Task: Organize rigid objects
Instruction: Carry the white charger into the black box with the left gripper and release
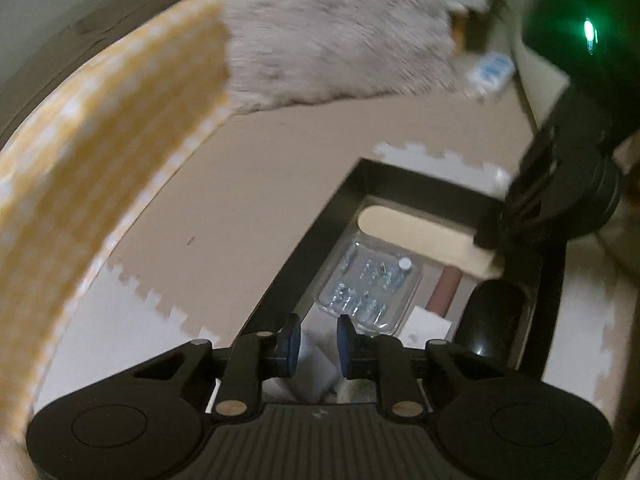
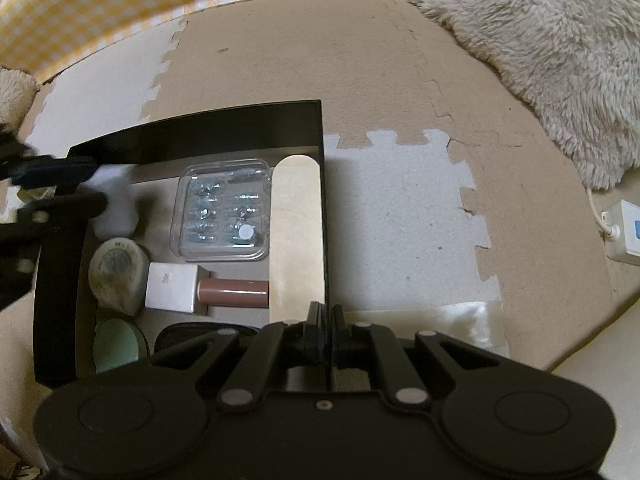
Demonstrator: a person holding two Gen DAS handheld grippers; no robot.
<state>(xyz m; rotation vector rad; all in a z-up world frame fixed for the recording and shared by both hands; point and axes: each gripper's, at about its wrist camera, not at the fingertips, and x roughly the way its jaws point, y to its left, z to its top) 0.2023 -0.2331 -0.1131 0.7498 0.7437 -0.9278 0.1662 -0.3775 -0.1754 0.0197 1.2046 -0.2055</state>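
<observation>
- Right gripper (image 2: 327, 334): jaws pressed together on the right wall of the box (image 2: 325, 240), the thin black wall pinched between the pads.
- Left gripper (image 1: 319, 342): jaws parted with a clear gap, nothing between them; it hangs over the near end of the box, and in the right wrist view it shows at the box's left edge, blurred.
- Box: black, open-topped, rectangular, pale bottom; it stands on the mat (image 2: 400, 216).
- Contents, along the right wall: a pale wooden board (image 2: 297, 236) with rounded end, lying flat lengthwise and touching that wall.
- Contents, middle: a clear plastic case (image 2: 222, 211) of small metal parts with a white round sticker on its lid, just left of the board.
- Contents, nearer: a brown tube (image 2: 234, 292) lying crosswise, its right end against the board, its left end at a white block (image 2: 172, 286).
- Contents, left side: a round pale tin (image 2: 114, 270) beside the block; a green disc (image 2: 118, 346) nearer still; a white blurred item (image 2: 118, 204) near the far left corner.
- Contents, near end: a glossy black rounded thing (image 1: 490, 320), partly hidden by the right gripper's body in its own view.
- Mat: tan and grey foam tiles joined by toothed edges.
- Beyond the box: a shaggy cream rug (image 2: 532, 56) at far right, a yellow checked cloth (image 2: 120, 4) along the far left, a white power strip (image 2: 626, 236) at the right edge.
</observation>
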